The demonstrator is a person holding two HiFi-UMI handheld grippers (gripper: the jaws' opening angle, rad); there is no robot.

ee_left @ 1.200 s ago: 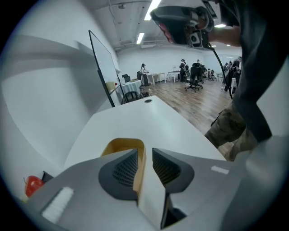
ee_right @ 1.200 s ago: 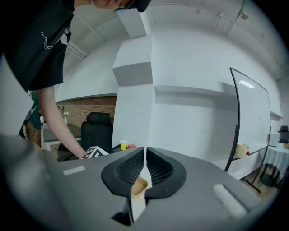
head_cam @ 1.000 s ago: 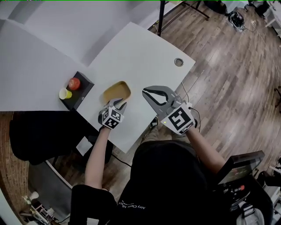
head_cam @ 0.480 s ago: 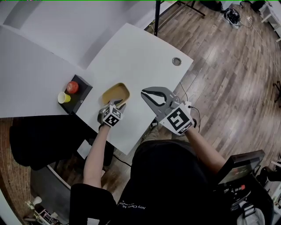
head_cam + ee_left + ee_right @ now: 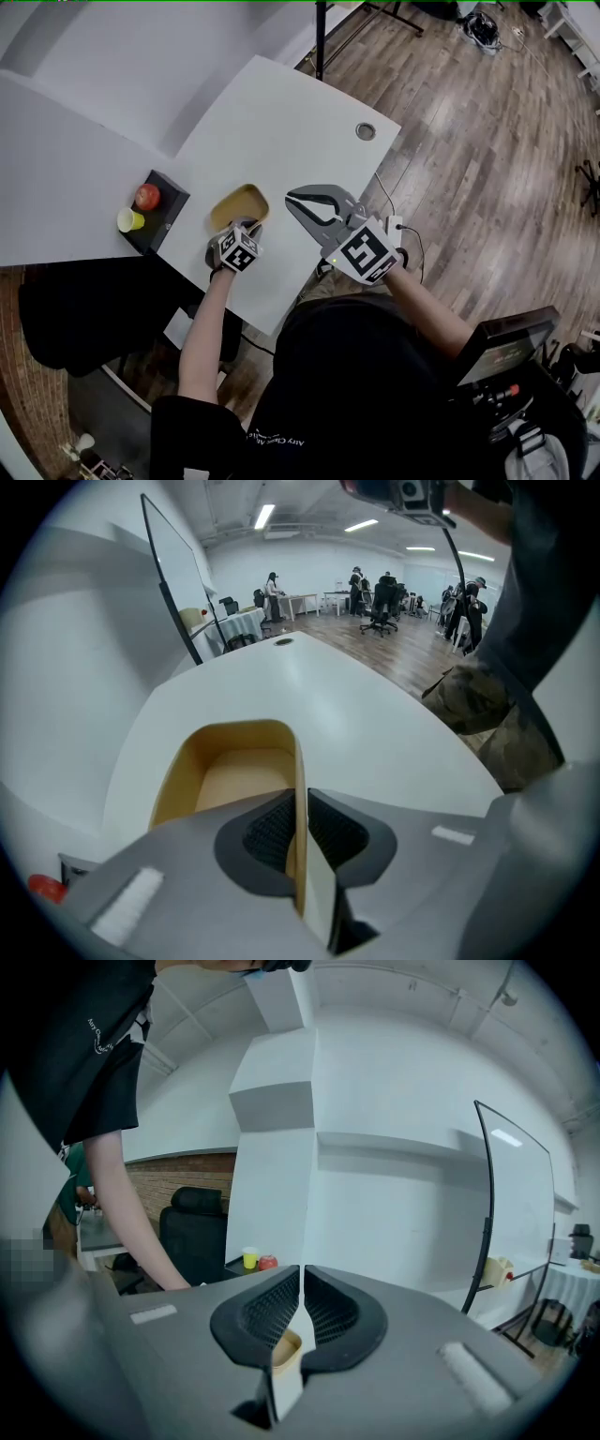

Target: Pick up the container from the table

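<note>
Task thing: a shallow tan-yellow plastic container with rounded corners [image 5: 238,202] sits open side up near the left edge of the white desk [image 5: 281,112]. It seems to rest on the desk top, though the head view is too small to be sure that it is not slightly raised.
Left side: the left tongs [image 5: 249,226] pinch the container's right-hand side wall. In the left gripper view one jaw is inside the rim and the other outside, with the thin wall caught between the ribbed black pads [image 5: 274,829].
Inside the container: a bare, pale floor.
Right side: the right tongs [image 5: 292,196] are pressed together with nothing held between them. They hang above the desk to the right of the container, apart from it. The right gripper view shows the container small and low behind the closed jaws.
Off the desk's left edge: a black box [image 5: 161,223] just beside the desk carries a red round object [image 5: 146,196] and a small yellow cup [image 5: 127,220], close together.
Desk far corner: a round metal-rimmed hole [image 5: 365,131].
Beyond the desk: wooden plank floor [image 5: 487,169].
</note>
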